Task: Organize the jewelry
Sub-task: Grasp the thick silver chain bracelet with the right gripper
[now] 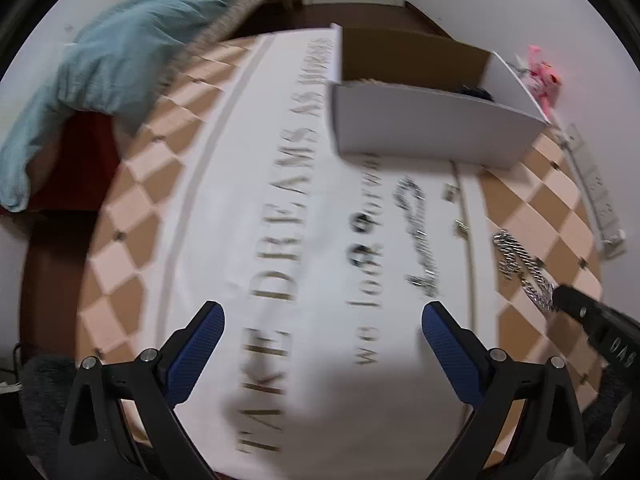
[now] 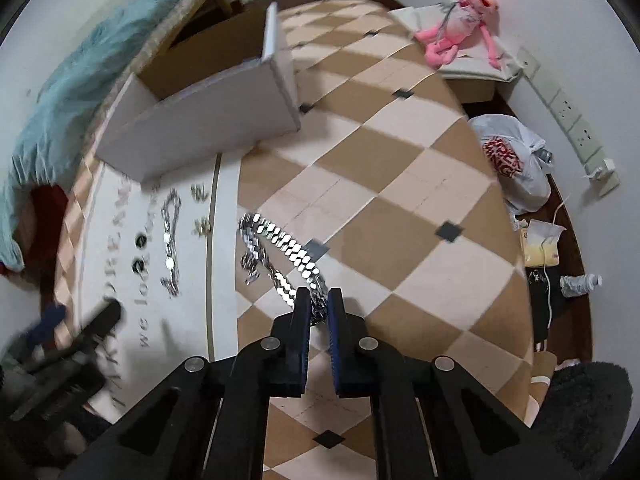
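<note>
1. The right gripper (image 2: 319, 304) is clamping its two blue-padded fingers narrowly on one end of a thick silver chain (image 2: 280, 248), which is trailing away from the fingertips over the checked brown-and-cream tabletop (image 2: 400, 200)

2. In the left wrist view, the same chain (image 1: 520, 268) is showing near the right edge of the tabletop (image 1: 132, 200), with the black tip of the right gripper (image 1: 560, 300) touching its lower end

3. The left gripper (image 1: 322, 326) is hovering with its fingers spread wide and nothing between them, above a white mat (image 1: 320, 400) printed with lettering

4. A thinner silver chain (image 2: 170, 236) is lying on the white mat (image 2: 120, 240), just beside the mat's right border, well apart from the held chain; in the left view it (image 1: 416, 236) is looking blurred

5. Two small dark rings (image 2: 140, 258) are sitting on the mat beside the thinner chain, and two small blurred pieces (image 2: 200, 208) are lying near the mat's border

6. An open white box (image 2: 200, 120) with a brown inside is standing at the far end of the mat; the left view is showing it (image 1: 420, 132) toward the tabletop's far right corner

7. A pink plush toy (image 2: 460, 20) is lying beyond the tabletop's far right corner
</note>
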{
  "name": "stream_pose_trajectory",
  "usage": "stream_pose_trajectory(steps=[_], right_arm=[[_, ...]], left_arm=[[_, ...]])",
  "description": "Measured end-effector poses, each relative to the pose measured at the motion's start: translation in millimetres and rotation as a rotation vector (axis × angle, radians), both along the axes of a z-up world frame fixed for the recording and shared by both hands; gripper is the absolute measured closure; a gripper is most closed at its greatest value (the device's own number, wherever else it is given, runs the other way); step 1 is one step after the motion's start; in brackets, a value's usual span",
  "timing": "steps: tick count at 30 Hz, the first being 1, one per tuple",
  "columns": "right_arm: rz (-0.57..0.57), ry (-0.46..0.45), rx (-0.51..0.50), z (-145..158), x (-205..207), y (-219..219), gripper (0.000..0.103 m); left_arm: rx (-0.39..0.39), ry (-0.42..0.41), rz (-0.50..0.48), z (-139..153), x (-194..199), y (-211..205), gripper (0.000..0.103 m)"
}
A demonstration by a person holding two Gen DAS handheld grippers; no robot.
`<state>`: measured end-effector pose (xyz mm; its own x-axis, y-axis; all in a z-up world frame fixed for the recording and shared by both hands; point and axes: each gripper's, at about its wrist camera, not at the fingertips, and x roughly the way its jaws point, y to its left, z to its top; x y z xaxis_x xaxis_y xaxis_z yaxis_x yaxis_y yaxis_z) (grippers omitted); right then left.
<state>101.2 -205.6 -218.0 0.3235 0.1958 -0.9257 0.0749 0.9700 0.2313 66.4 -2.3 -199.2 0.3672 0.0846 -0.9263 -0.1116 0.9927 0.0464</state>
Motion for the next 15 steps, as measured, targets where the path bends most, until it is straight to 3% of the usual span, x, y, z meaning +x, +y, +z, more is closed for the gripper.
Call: stream_pose_trajectory(steps=[5, 6, 7, 9, 11, 15], right_arm=[[-0.026, -0.004, -0.005, 2, 4, -13, 0.094], [-0.028, -0.001, -0.005, 0, 5, -15, 0.094], [-0.032, 0.002, -0.008, -2, 5, -15, 0.094], [-0.038, 0.007, -0.014, -6, 7, -18, 0.094], [-0.045, 0.016, -0.012, -10, 8, -19, 0.094], [-0.05, 0.023, -0.013, -14, 8, -21, 0.094]], left_arm=[[-0.041, -0.01, -0.052, -6, 8, -25, 0.003], [-0.04, -0.006, -0.064, -9, 11, -31, 0.007], [-0.039, -0.001, -0.069, -11, 13, -34, 0.014], [-0.042, 0.019, -0.085, -17, 18, -41, 0.039], [-0.025, 0.02, -0.099, -20, 21, -47, 0.048], [-0.026, -0.008, -0.14, -16, 25, -53, 0.095]])
